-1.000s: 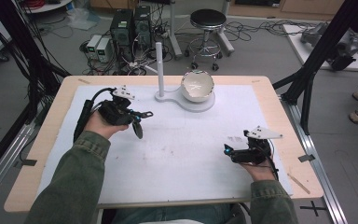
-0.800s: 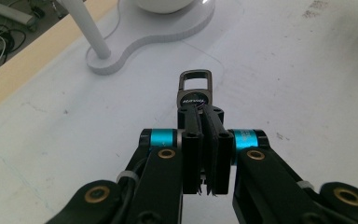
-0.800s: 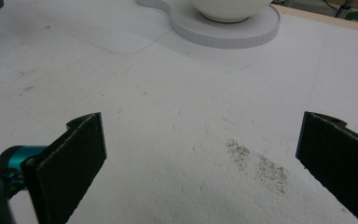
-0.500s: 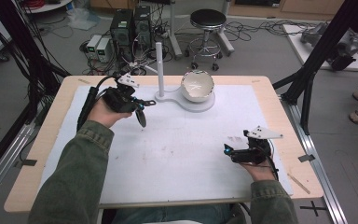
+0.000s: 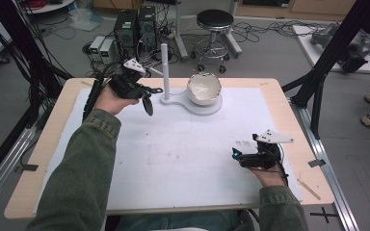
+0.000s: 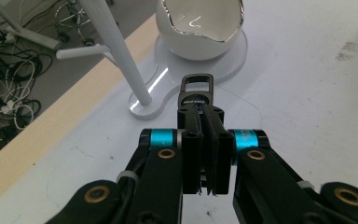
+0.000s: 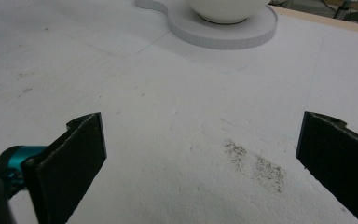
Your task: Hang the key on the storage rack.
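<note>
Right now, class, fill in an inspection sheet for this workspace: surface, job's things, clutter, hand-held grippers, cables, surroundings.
Surface: white mat on wooden table, scuffed.
Job's things: dark key fob; white stand with peg; bowl on its base.
Clutter: nothing seen.
Hand-held grippers: left gripper shut on key fob near the stand; right gripper open, low over the mat.
Cables: one trails from each gripper; tangles on floor.
Surroundings: stool, computers, black frame.

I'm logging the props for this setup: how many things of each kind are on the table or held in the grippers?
White stand with upright post: 1
White egg-shaped bowl on the stand's round base: 1
Black key fob, clamped in the left gripper: 1
The right gripper is open, holding nothing: 0
Total: 3
</note>
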A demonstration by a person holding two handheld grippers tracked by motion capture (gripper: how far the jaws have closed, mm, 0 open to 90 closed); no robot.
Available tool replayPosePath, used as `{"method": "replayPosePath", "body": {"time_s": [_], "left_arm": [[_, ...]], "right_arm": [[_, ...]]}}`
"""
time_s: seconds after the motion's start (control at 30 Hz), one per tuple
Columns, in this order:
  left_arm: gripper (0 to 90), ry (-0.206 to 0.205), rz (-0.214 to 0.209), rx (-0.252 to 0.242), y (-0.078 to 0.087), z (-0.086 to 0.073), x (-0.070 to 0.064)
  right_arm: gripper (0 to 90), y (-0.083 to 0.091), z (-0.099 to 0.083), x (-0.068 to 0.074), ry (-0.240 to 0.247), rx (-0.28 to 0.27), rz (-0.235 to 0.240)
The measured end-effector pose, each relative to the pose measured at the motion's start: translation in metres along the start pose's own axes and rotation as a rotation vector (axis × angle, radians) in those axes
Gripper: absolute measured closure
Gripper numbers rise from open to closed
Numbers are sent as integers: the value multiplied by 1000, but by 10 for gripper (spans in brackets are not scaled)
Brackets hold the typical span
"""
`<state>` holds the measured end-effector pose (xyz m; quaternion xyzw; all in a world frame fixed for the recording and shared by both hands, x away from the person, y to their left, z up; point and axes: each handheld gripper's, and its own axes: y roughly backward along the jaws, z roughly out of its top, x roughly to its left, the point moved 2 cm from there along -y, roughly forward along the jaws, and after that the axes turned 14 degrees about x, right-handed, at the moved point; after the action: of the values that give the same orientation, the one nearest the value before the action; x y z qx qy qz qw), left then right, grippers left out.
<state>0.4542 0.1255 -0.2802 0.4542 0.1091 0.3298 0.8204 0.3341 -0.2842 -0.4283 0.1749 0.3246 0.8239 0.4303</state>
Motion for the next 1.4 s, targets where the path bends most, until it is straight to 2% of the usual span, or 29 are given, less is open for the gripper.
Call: {"method": "replayPosePath", "body": {"time_s": [0.17,0.53,0.57,0.6,0.7,0.87,0.9,1.03,1.13,1.3,1.4], "left_arm": [[860,-6,23,12,1,9,2],[860,-28,47,-28,11,38,9],[859,-49,41,-41,13,43,10],[859,-52,49,-50,14,45,11],[860,-52,48,-68,16,51,14],[859,-45,75,-72,15,60,15],[859,-55,86,-74,15,64,14],[860,-43,96,-82,15,70,16],[859,-27,118,-89,13,73,20],[859,2,146,-44,4,72,25],[860,-7,154,-24,1,72,24]], "right_arm": [[5,2,-1,-1,-10,-6,5],[4,4,-2,-4,-18,-12,1],[5,4,-3,-4,-22,-11,0],[4,4,-3,-4,-18,-12,0],[5,4,-3,-4,-12,-10,3],[5,4,-3,-3,-16,-6,7],[4,4,-3,-3,-15,-10,8],[4,4,-3,-4,-20,-14,7],[4,4,-3,-5,-17,-16,10],[5,5,-4,-5,-22,-20,10],[4,5,-4,-6,-21,-19,13]]}}
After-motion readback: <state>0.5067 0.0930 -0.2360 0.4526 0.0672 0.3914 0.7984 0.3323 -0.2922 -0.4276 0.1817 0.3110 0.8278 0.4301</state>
